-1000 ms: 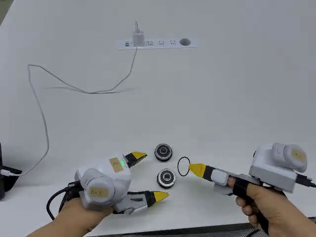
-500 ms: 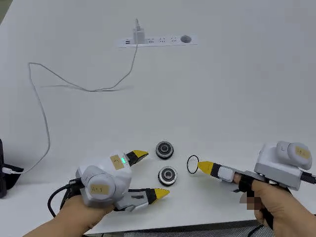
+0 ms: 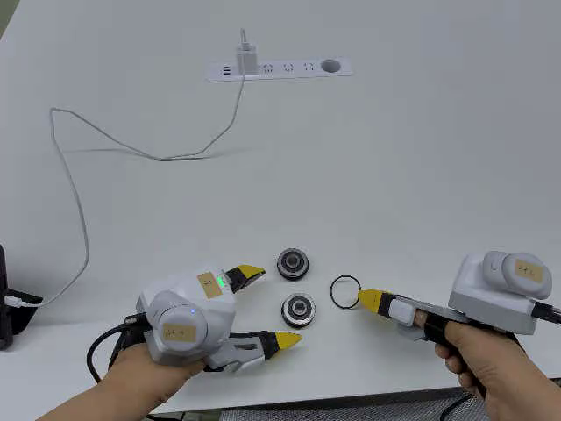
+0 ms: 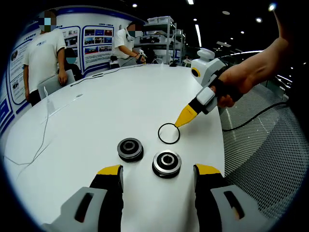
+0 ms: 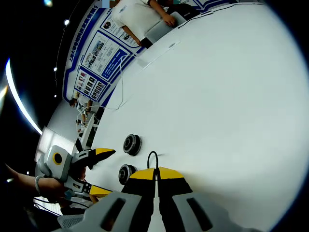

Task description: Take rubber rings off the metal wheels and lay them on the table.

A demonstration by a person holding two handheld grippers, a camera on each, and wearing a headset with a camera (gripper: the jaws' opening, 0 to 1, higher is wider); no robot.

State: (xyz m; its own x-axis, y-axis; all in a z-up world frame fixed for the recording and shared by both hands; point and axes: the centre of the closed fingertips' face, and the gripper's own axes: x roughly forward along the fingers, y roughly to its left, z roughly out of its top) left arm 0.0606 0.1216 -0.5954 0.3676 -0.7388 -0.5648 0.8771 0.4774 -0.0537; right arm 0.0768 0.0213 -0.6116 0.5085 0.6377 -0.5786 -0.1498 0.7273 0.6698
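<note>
Your right claw point(image 3: 366, 299): jaws pressed together, yellow tips pinching edge of rubber ring point(image 3: 331, 291). Ring sits low at worktop point(image 3: 394, 175), just right of both wheels and clear of them; can't tell if it rests on surface. Your left claw point(image 3: 268, 306): jaws wide, gripping nothing. Near wheel point(image 3: 298, 310) just ahead of its open gap. Far wheel point(image 3: 293, 263) beside its farther tip, close to near wheel, not touching. Power strip point(image 3: 279, 69) far back, cable point(image 3: 70, 202) trailing left.

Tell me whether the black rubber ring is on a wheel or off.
Off. The rubber ring is gripped at its edge by the shut right gripper, clear of both metal wheels.
</note>
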